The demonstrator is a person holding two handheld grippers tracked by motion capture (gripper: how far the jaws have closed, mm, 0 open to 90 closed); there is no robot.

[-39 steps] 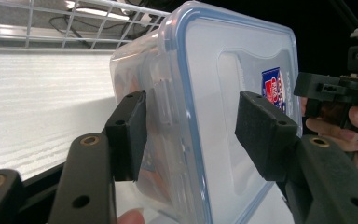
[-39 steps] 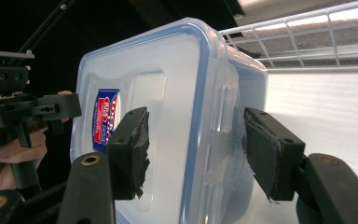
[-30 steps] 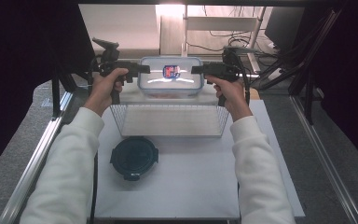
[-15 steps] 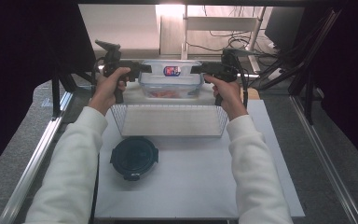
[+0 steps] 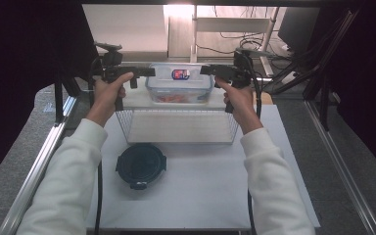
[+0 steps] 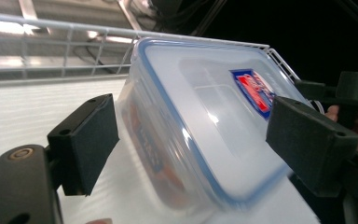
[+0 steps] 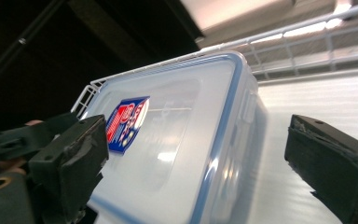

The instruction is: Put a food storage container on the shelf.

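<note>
Clear lidded food container [image 5: 179, 83] with a red-and-blue label sits at upper centre of the high view, at the far end of the white wire basket [image 5: 178, 126]. Left gripper [image 5: 144, 72] at its left end and right gripper [image 5: 206, 70] at its right have just been opening; jaws now spread, pads standing off the container, which lies between them in both gripper views without being pinched. Against the earlier frames, the container sits lower, down in the basket. Dark round lid [image 5: 141, 165] unmoved at lower left on the white tabletop [image 5: 200, 196].
</note>
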